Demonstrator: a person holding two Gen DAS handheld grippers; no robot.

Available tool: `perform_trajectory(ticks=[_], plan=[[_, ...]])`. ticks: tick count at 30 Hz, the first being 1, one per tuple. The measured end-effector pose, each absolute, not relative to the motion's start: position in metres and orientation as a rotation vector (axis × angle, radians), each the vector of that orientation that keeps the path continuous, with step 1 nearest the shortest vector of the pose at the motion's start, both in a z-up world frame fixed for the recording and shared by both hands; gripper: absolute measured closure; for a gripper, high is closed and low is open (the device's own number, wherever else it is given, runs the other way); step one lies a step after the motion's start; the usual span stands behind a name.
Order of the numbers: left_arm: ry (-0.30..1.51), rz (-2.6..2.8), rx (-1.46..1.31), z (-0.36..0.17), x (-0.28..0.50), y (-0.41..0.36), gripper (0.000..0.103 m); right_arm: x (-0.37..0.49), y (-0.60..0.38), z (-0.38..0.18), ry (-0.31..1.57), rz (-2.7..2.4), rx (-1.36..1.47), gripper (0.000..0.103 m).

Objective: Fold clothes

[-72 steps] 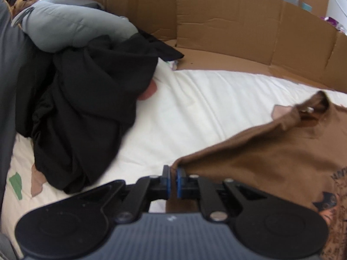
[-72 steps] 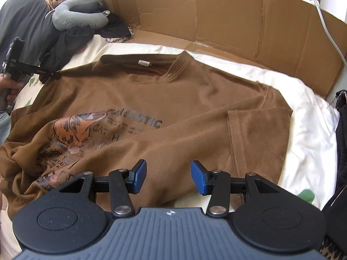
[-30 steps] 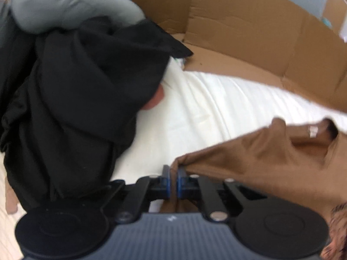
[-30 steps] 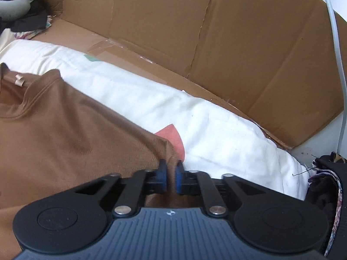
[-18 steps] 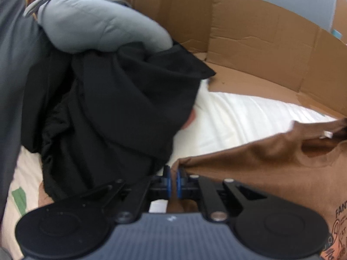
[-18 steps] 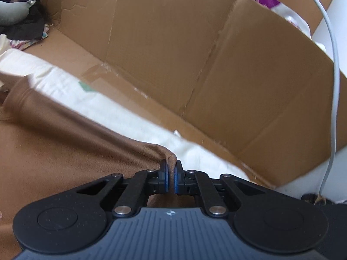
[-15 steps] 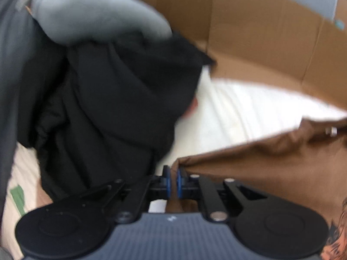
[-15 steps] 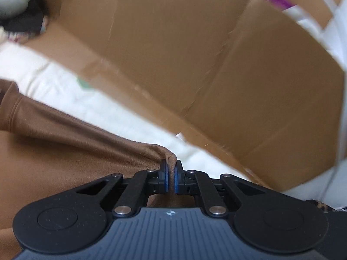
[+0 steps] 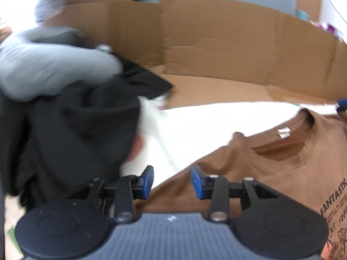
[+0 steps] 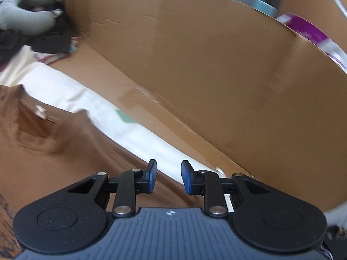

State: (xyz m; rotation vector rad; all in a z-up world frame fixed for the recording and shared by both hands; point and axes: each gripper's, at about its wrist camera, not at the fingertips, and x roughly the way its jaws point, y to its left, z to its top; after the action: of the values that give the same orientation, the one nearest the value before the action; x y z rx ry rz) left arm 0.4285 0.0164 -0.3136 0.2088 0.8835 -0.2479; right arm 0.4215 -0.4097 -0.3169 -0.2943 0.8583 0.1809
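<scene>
A brown printed T-shirt lies face up on the white bed sheet, collar toward the cardboard wall. My left gripper hangs above the shirt's left shoulder edge, its blue jaws opening with nothing pinched between them. In the right wrist view the same shirt spreads to the left. My right gripper is over the right shoulder edge, jaws opening too, and the cloth lies below them, free of the pads. A blue tip of the right gripper peeks in at the left view's far right.
A heap of black clothes and a grey neck pillow sit to the left. A cardboard wall runs along the back of the bed. A purple-and-white object shows beyond the wall.
Both grippers went from shut on the shirt's shoulder corners to open, letting the cloth drop flat. Both have lifted and drawn back from the shirt.
</scene>
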Motion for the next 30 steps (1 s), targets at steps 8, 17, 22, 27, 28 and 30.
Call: perform_trajectory(ticks=[8, 17, 22, 27, 28, 30], plan=[[0.929, -0.363, 0.195, -0.335, 0.456, -0.019, 0.062, 0.444, -0.355, -0.331, 0.863, 0.313, -0.266, 0.071], [0.902, -0.412, 0.081, -0.341, 0.456, -0.006, 0.063, 0.448, -0.321, -0.341, 0.861, 0.42, -0.218, 0.069], [0.909, -0.443, 0.088, -0.338, 0.466, -0.002, 0.065, 0.454, -0.315, -0.343, 0.857, 0.398, -0.241, 0.066], [0.92, -0.489, 0.056, -0.343, 0.472, -0.009, 0.065, 0.458, -0.332, -0.329, 0.819, 0.381, -0.162, 0.066], [0.929, -0.49, 0.078, -0.346, 0.473, -0.013, 0.065, 0.459, -0.334, -0.329, 0.826, 0.37, -0.172, 0.066], [0.95, -0.483, 0.117, -0.353, 0.475, -0.018, 0.065, 0.462, -0.338, -0.334, 0.854, 0.346, -0.195, 0.066]])
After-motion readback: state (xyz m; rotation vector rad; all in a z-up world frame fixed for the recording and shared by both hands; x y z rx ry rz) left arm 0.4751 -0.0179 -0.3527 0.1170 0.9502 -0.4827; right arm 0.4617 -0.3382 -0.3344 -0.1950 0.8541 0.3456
